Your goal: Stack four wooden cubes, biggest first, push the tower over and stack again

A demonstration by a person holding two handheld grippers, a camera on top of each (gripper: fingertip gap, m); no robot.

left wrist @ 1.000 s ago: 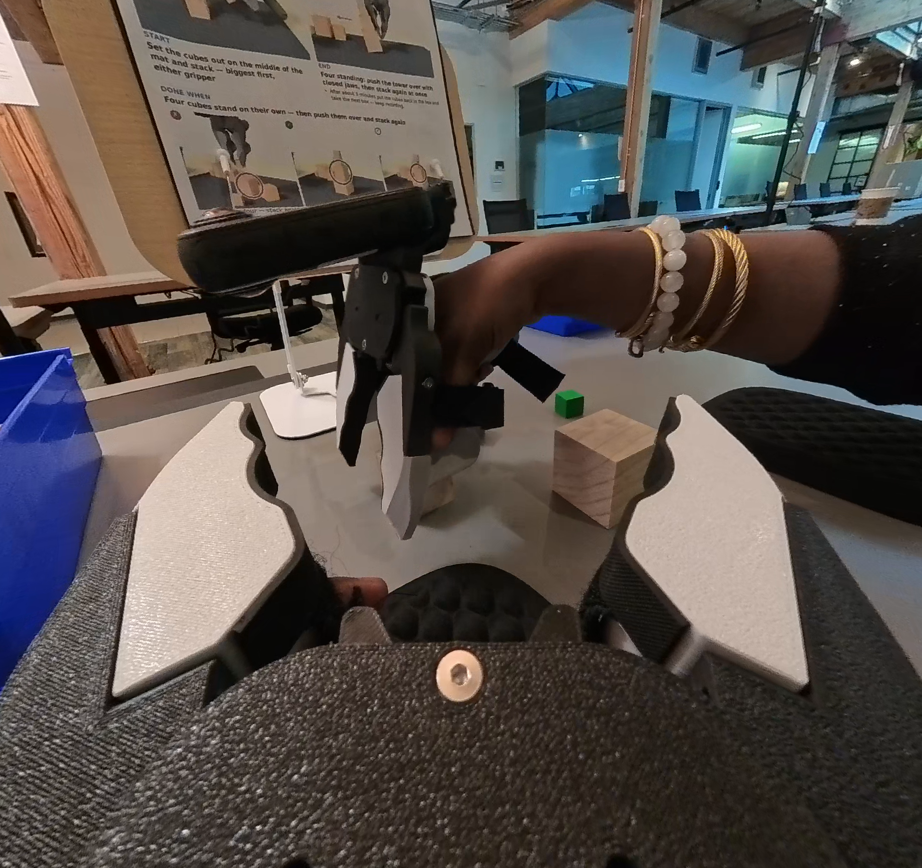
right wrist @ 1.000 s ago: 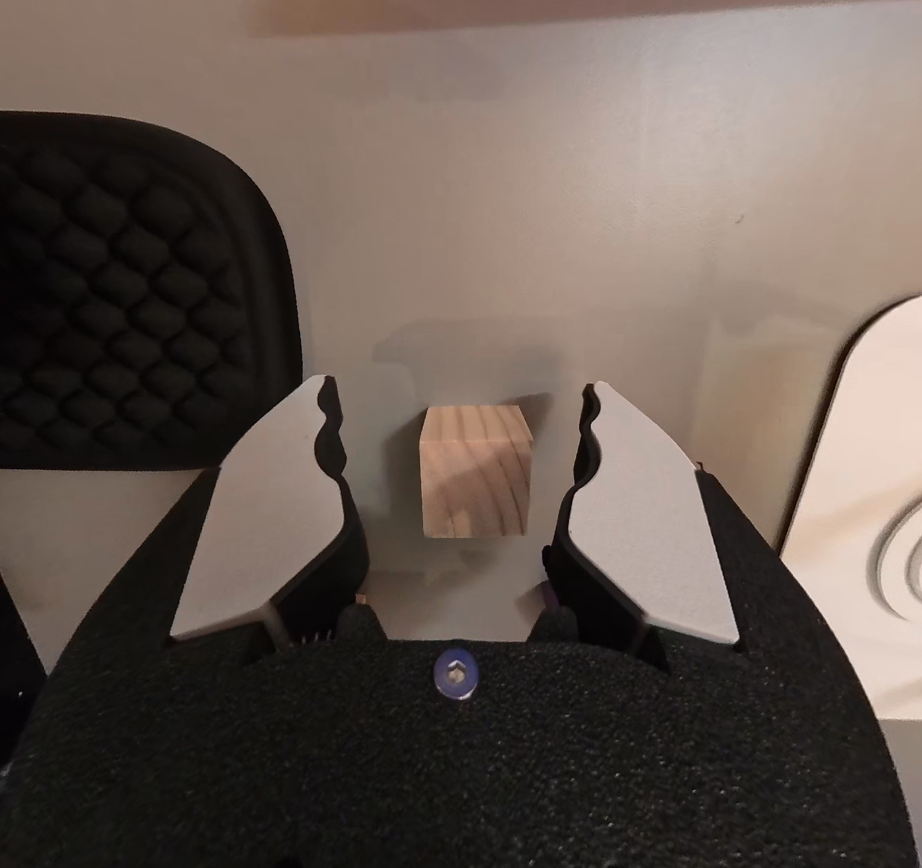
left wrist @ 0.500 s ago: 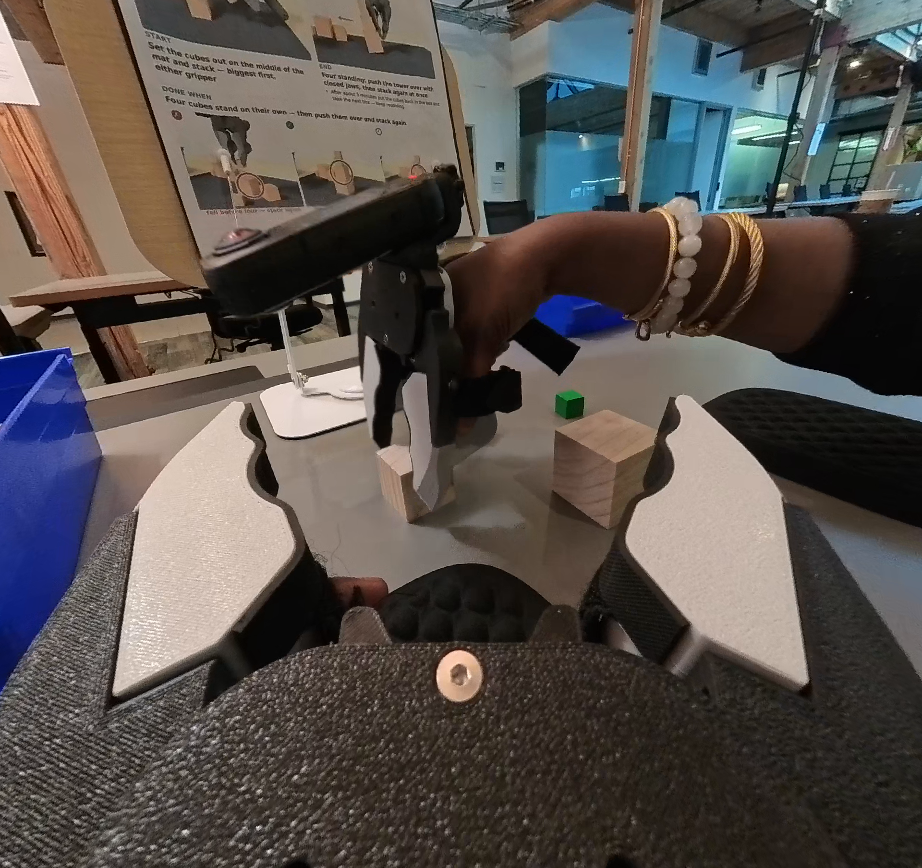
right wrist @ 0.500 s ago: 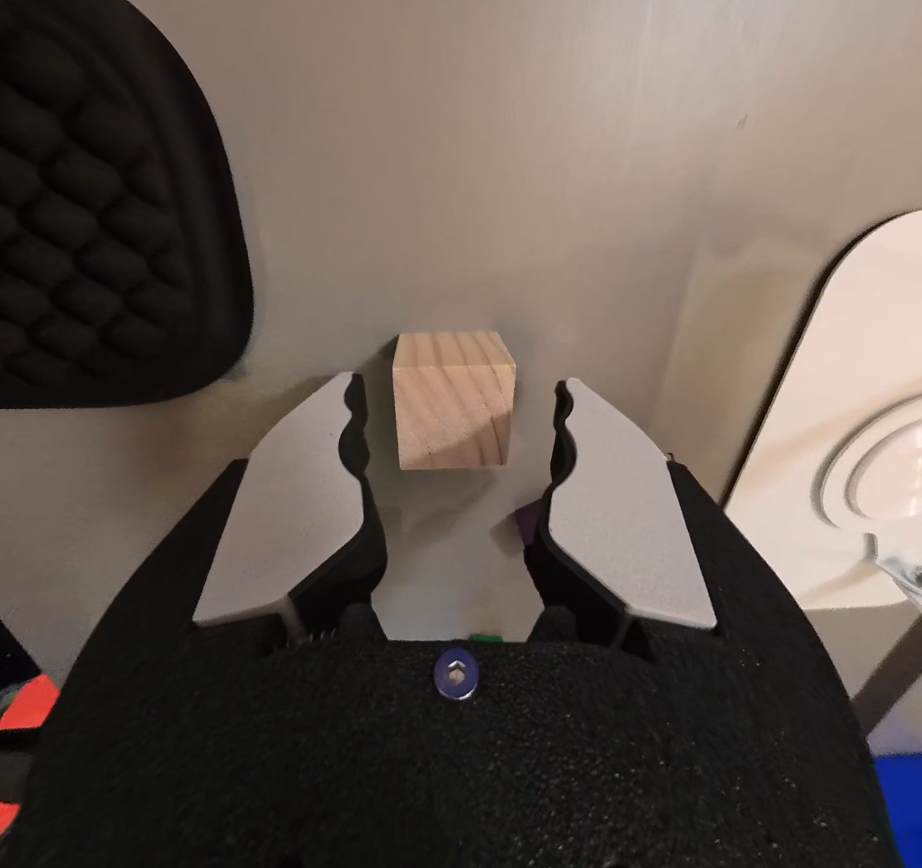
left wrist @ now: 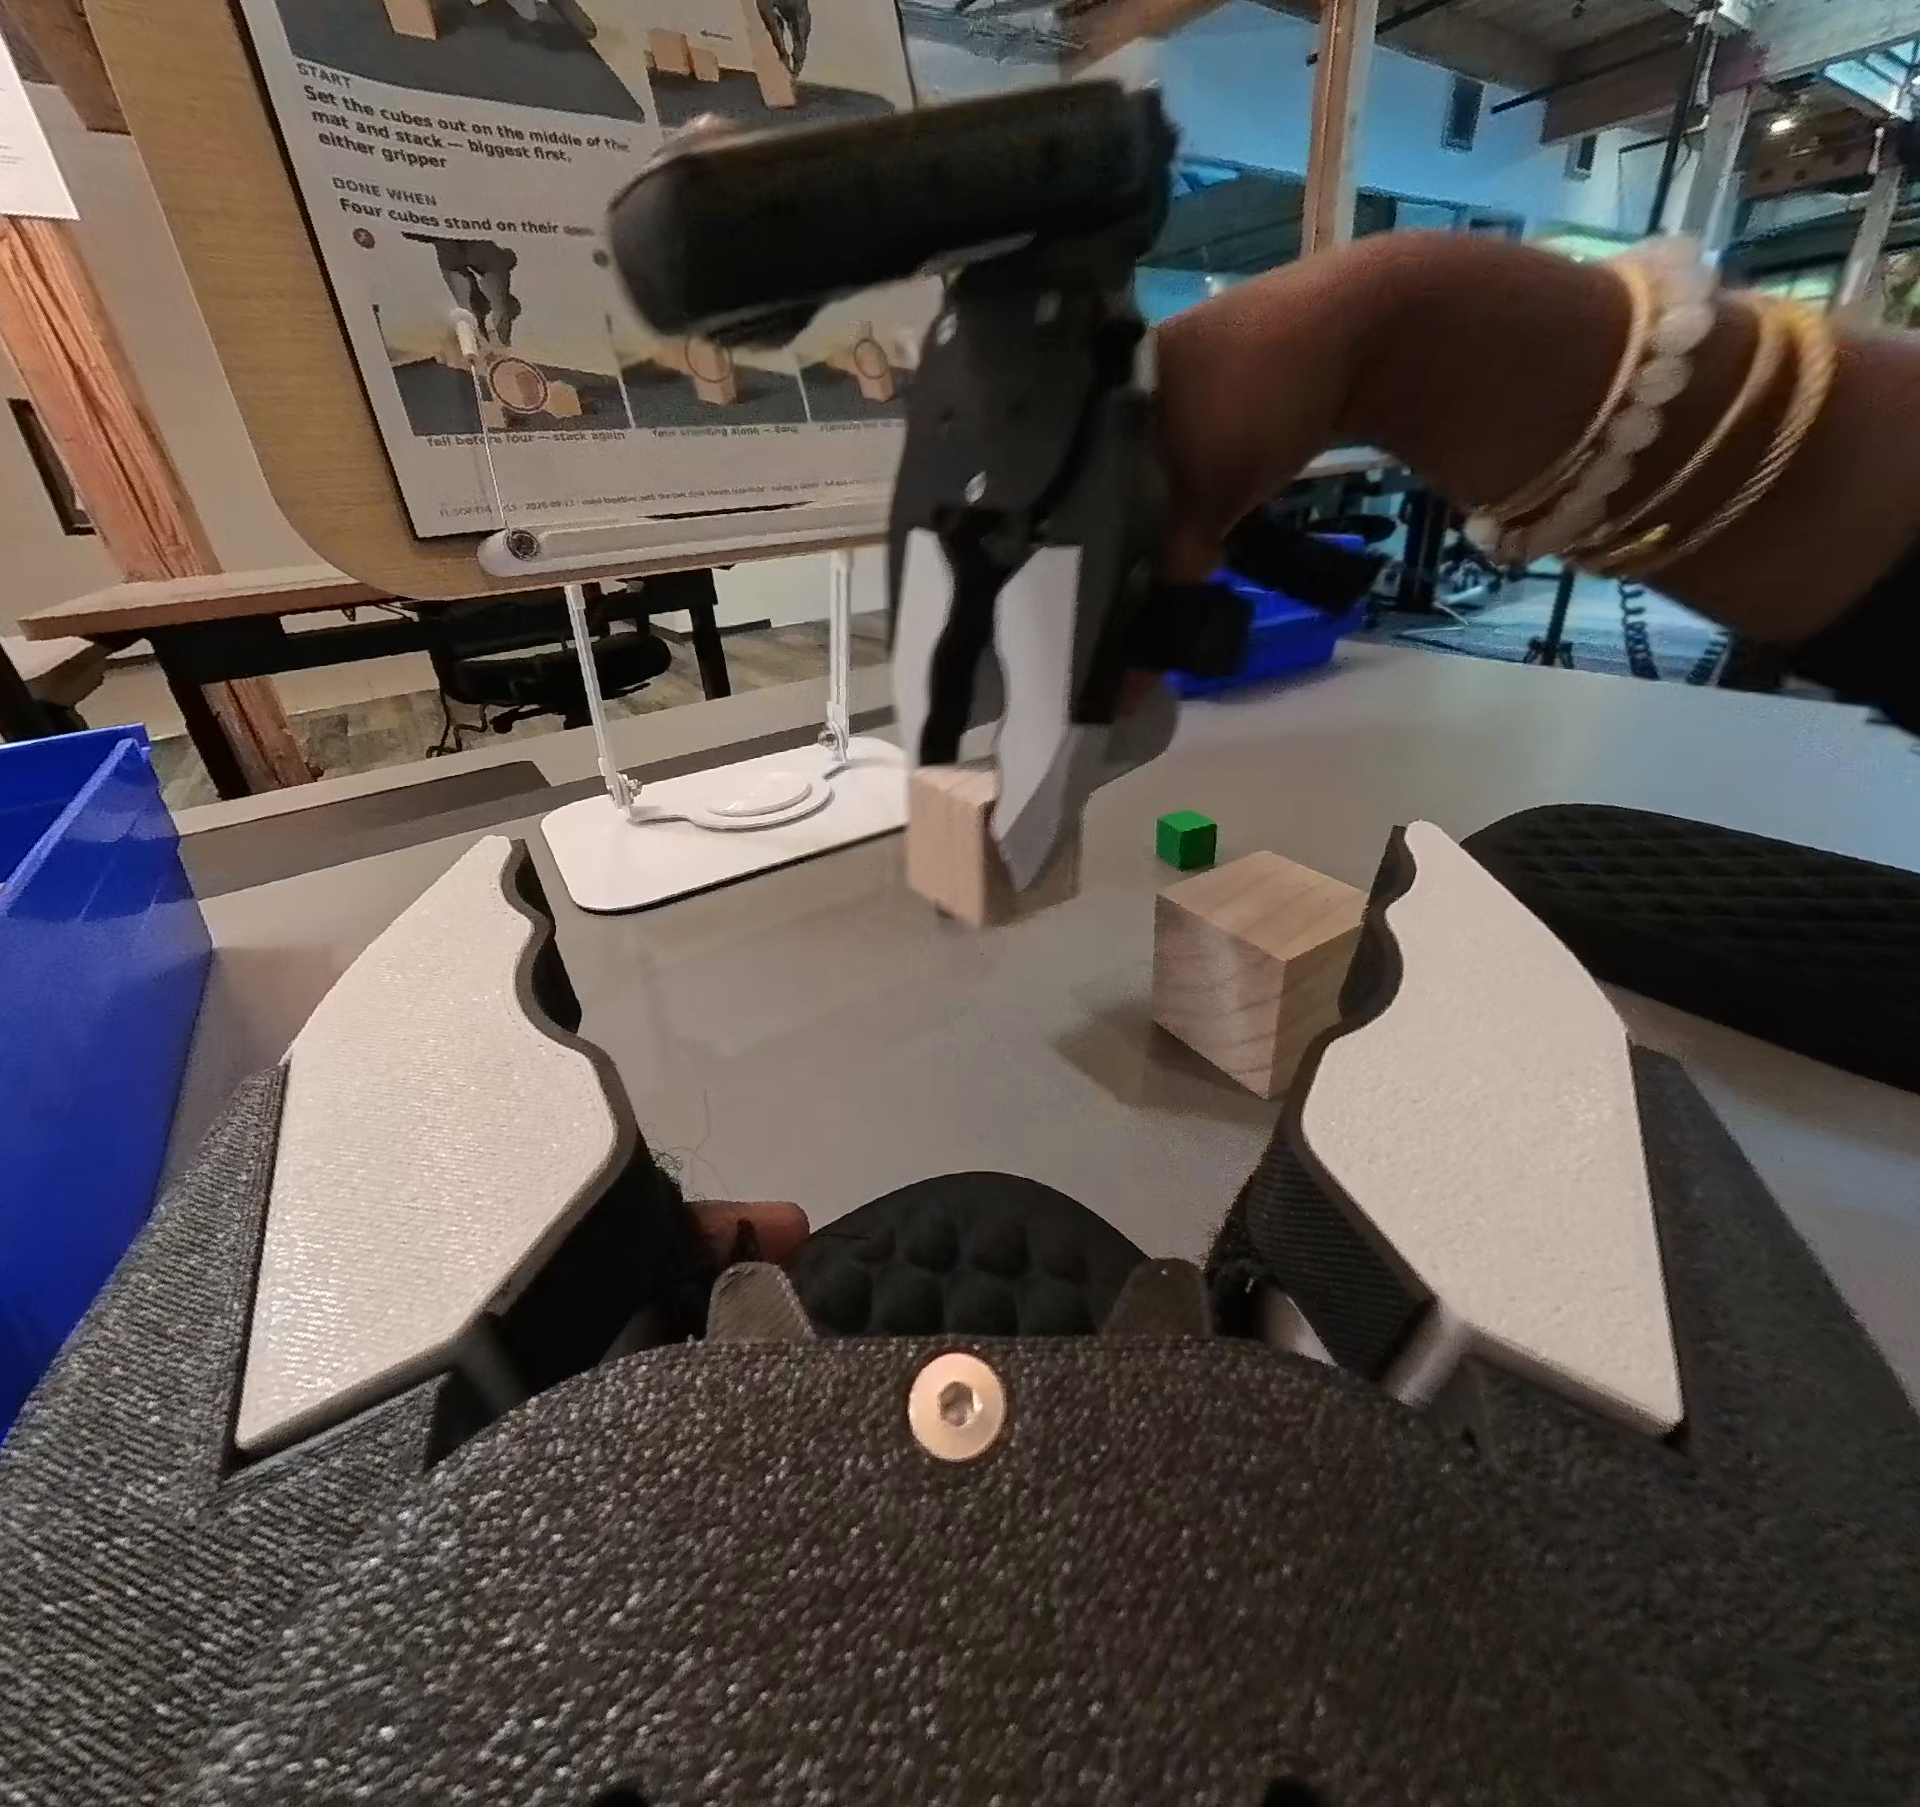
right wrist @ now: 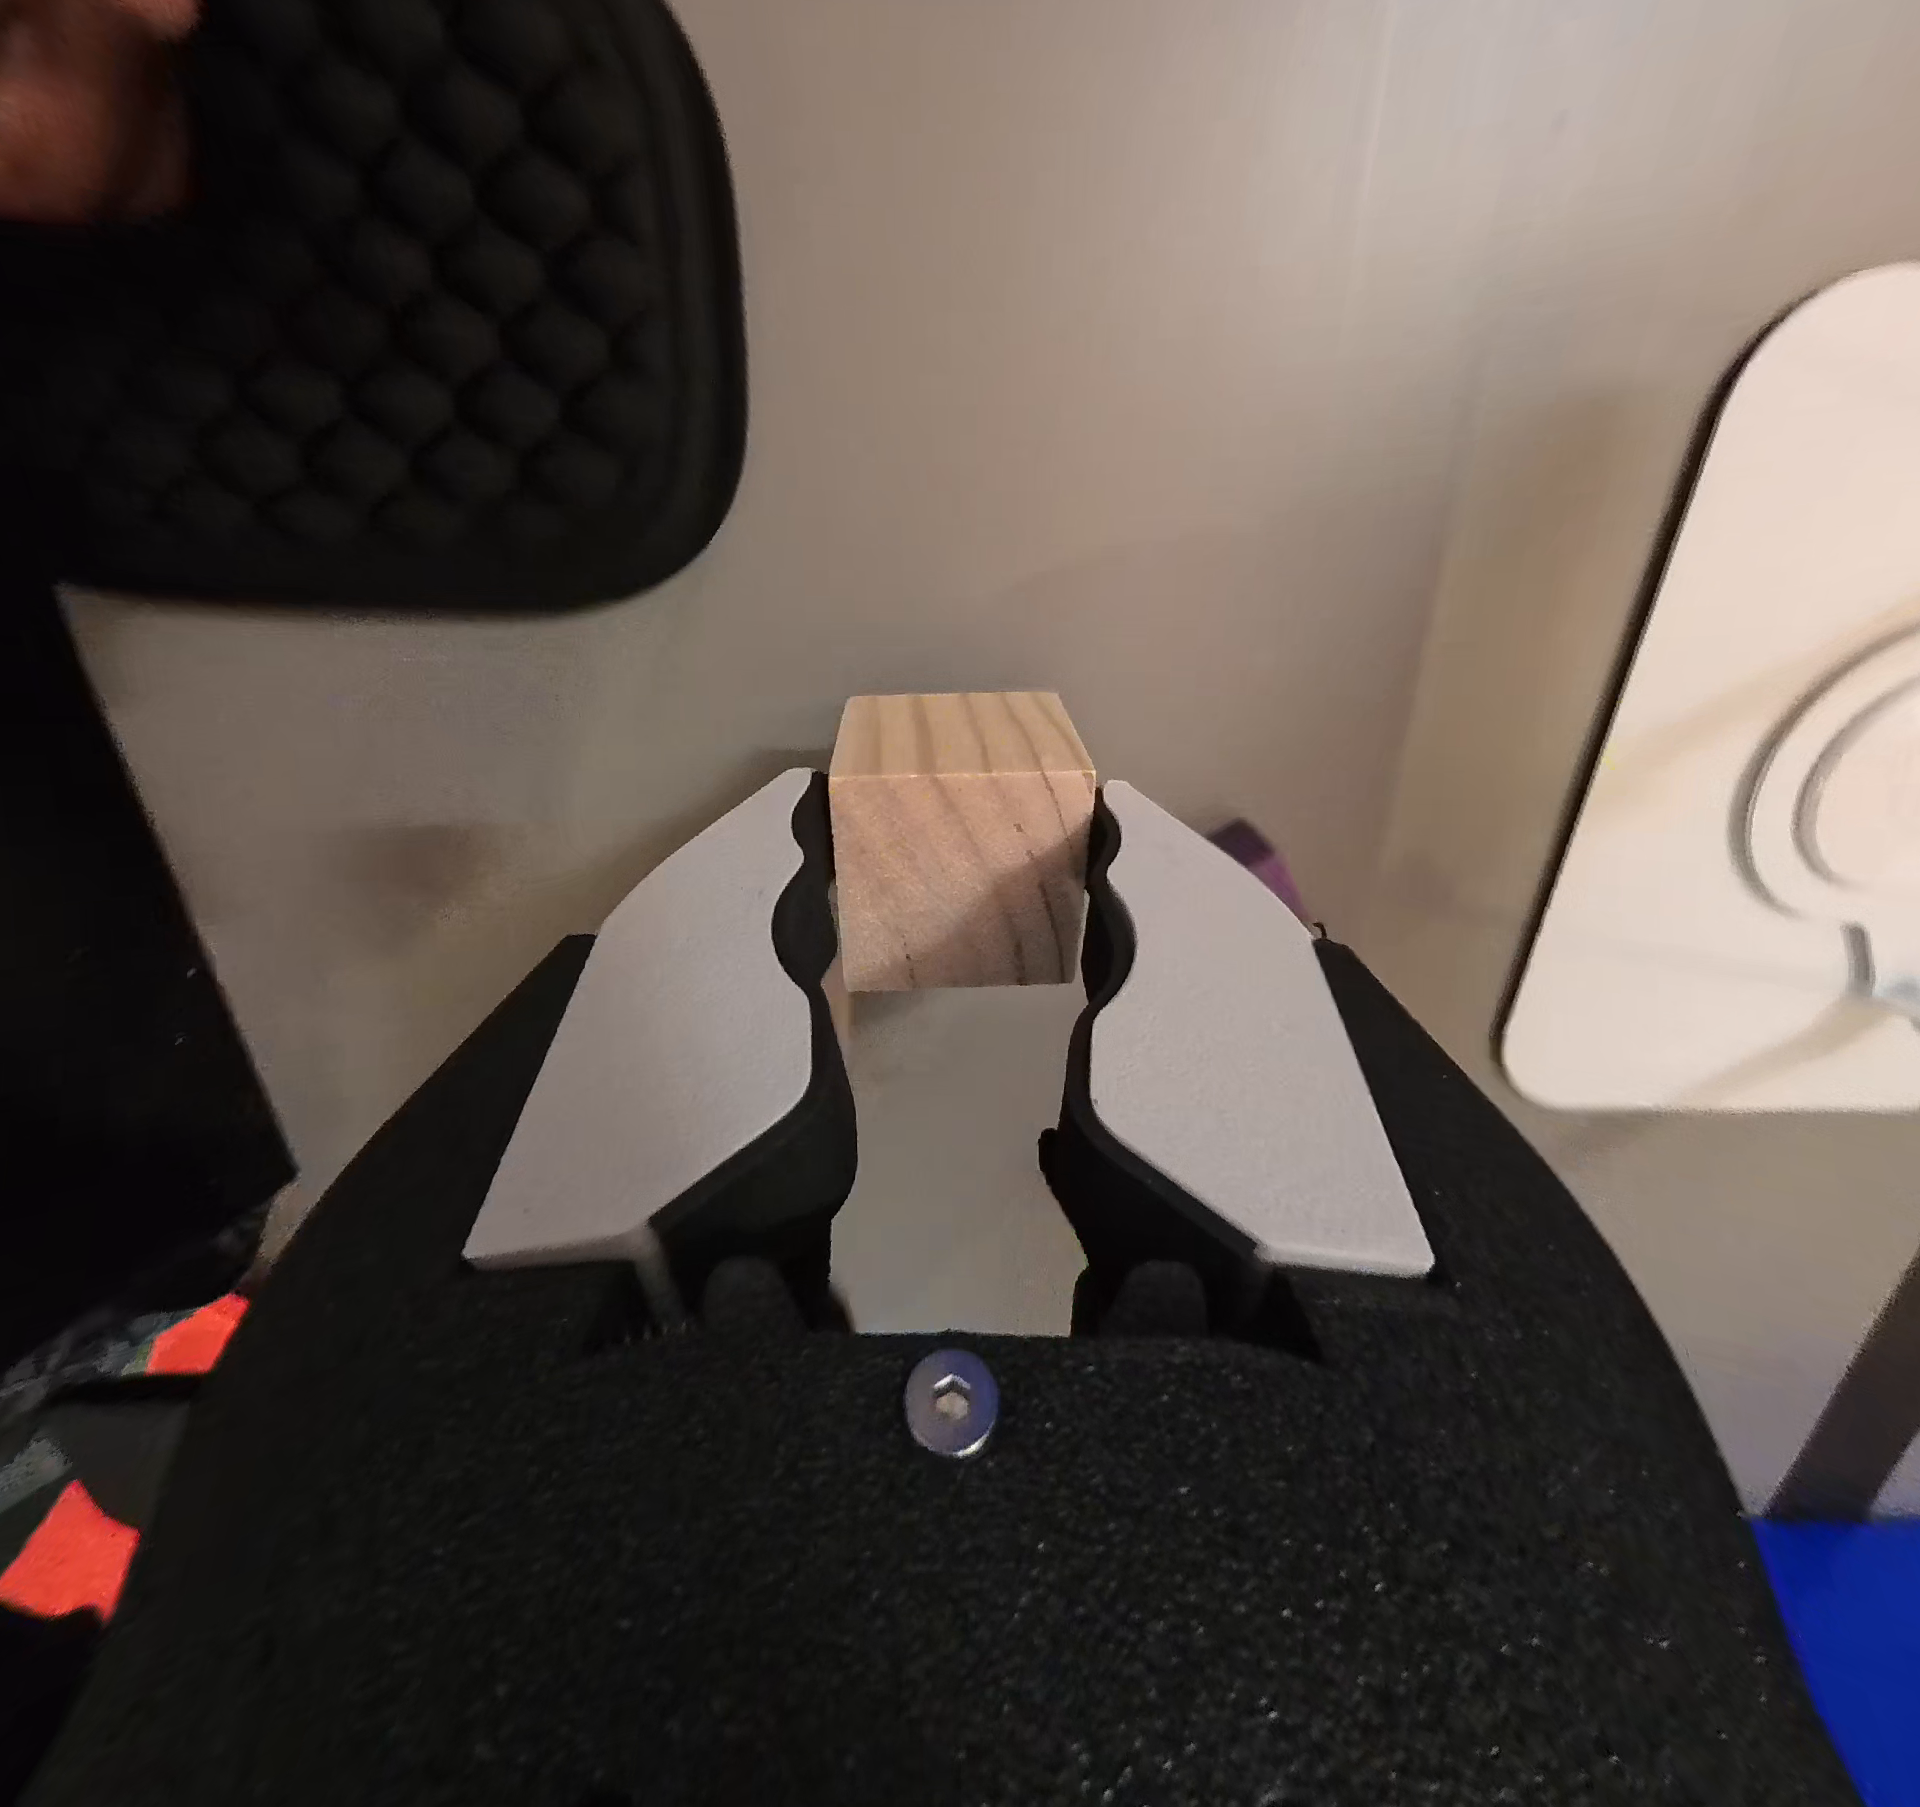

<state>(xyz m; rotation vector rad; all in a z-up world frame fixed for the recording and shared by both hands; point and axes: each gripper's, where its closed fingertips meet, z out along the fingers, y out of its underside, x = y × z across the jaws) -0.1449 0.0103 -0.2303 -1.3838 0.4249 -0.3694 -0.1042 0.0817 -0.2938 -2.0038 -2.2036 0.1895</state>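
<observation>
My right gripper (right wrist: 961, 789) is shut on a small wooden cube (right wrist: 961, 874), with both pads pressed on its sides. In the left wrist view this gripper (left wrist: 982, 822) points down, held by a person's hand, and the cube (left wrist: 951, 864) hangs tilted just above the grey table (left wrist: 831, 1030). My left gripper (left wrist: 956, 848) is wide open and empty, low over the table. A larger wooden cube (left wrist: 1252, 968) stands on the table just inside its right finger (left wrist: 1455, 1082), not touching it. A tiny green cube (left wrist: 1185, 839) lies farther back.
A white stand base (left wrist: 727, 832) carrying an instruction board (left wrist: 520, 251) stands behind the cubes; it also shows in the right wrist view (right wrist: 1714, 718). A blue bin (left wrist: 83, 978) is at the left. Black quilted pads (left wrist: 1714, 936) (right wrist: 364, 303) lie on the table. A small purple thing (right wrist: 1252, 853) lies behind my right finger. The gap from one gripper's tips to the other's is roughly 12 cm.
My right gripper's pads came together on the small wooden cube, which stood free between them before. It then rose and moved right with the cube. My left gripper stayed still and open.
</observation>
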